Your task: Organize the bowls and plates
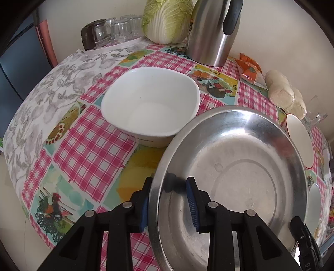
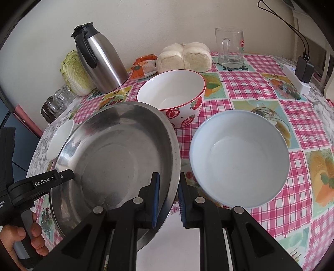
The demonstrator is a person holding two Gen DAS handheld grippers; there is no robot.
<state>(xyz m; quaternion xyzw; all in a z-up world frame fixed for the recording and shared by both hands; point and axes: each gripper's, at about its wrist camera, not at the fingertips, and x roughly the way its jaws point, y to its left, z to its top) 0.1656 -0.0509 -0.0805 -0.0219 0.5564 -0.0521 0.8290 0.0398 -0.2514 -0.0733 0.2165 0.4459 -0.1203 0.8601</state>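
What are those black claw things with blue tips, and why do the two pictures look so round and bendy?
The claws are grippers, like big tongs, and a person holds one in each hand. Each carries a wide, bulgy camera looking along its fingers, so the pictures bend. One picture is from the left gripper, the other from the right gripper. Each has a finger on either side of the rim of the big metal plate, on opposite edges. On the checked tablecloth sit a white square bowl, a strawberry bowl, a pale blue bowl, a steel jug, a cabbage, buns and a glass mug.
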